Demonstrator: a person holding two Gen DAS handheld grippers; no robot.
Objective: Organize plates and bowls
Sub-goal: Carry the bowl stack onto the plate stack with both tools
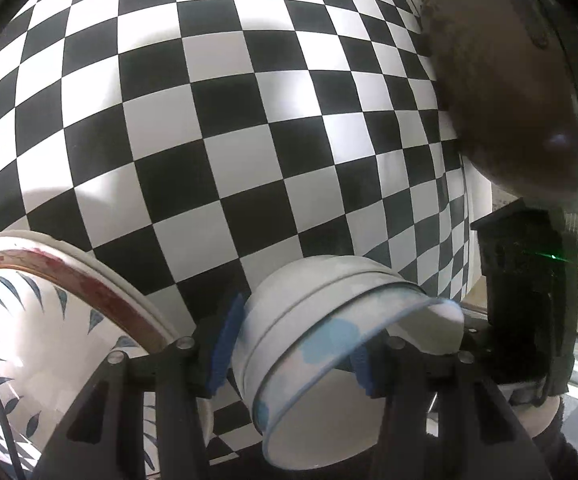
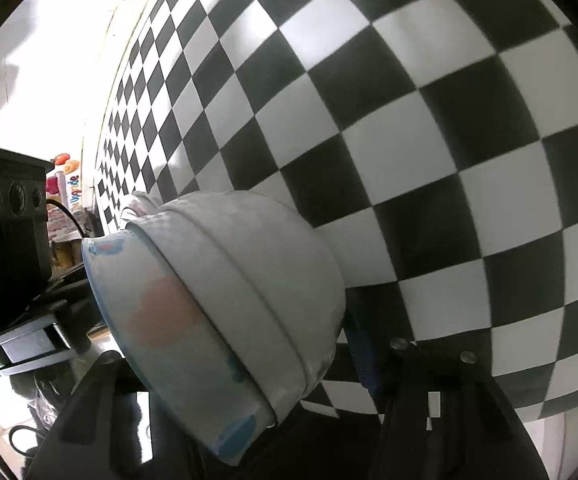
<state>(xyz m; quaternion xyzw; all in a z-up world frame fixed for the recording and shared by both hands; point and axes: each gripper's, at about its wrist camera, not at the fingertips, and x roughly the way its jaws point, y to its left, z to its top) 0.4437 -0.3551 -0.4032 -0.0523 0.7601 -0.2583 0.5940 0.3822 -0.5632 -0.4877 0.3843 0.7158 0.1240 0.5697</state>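
1. L claw point(image 1: 293, 354): my left; its blue pads point(image 1: 225, 344) pinch a small white bowl point(image 1: 329, 344) w/ pale blue blotches; one pad on the outer wall, the other inside past the rim; bowl tipped on its side, mouth toward the lower right of the view, held above the bench point(image 1: 209, 120).
2. Bench is a black/white check surface; fills most of both views.
3. Lower left of L view: big plate point(image 1: 29, 344) w/ blue leaf marks and a red-brown rim band, lying on the bench just beside the L claw; a white rim shows behind it, can't tell if that's a second plate.
4. Upper right of L view: dark brown rounded dish point(image 1: 521, 100), tilted; a black block sits under it; can't tell what holds it.
5. R claw point(image 2: 289, 356): my right; clamped on a second bowl point(image 2: 229, 300), white w/ pink and blue blotches; one blue pad point(image 2: 363, 360) shows by the base side, the other hidden behind the bowl; bowl tipped, foot pointing up and away, rim toward the lower left.
6. Left edge of R view: black box w/ round knobs point(image 2: 9, 208); colourful packets behind it, too small to read fully.
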